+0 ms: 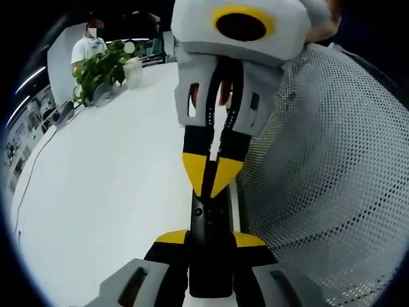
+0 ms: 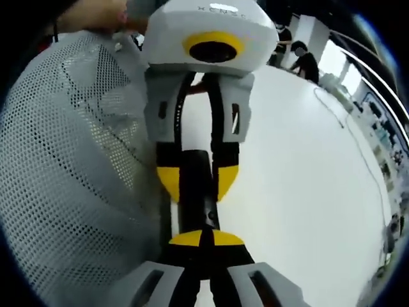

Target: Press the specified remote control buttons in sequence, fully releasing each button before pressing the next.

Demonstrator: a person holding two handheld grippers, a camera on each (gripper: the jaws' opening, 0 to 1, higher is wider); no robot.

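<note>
Nearest your lens in the left gripper view, your left gripper [image 1: 211, 240] clamps the black remote control [image 1: 208, 246] between its yellow-tipped jaws, the remote's length running away from you over the white table [image 1: 102, 185]. Your right gripper [image 1: 213, 179] comes in from the far side there, its two yellow tips drawn together into a narrow point that rests on the remote's top face. The right gripper view shows the same meeting reversed: your right gripper [image 2: 202, 240] has its tips closed against each other over the remote control [image 2: 198, 192], and the left gripper [image 2: 198, 182] beyond holds the remote by both sides. A grey mesh basket [image 1: 332, 166] stands just beside the remote; what lies inside I cannot tell. In the left gripper view a potted green plant [image 1: 102, 70] sits at the table's far edge, with a person [image 1: 89, 46] behind it; the right gripper view shows a cable [image 2: 358, 153] trailing across the table.
</note>
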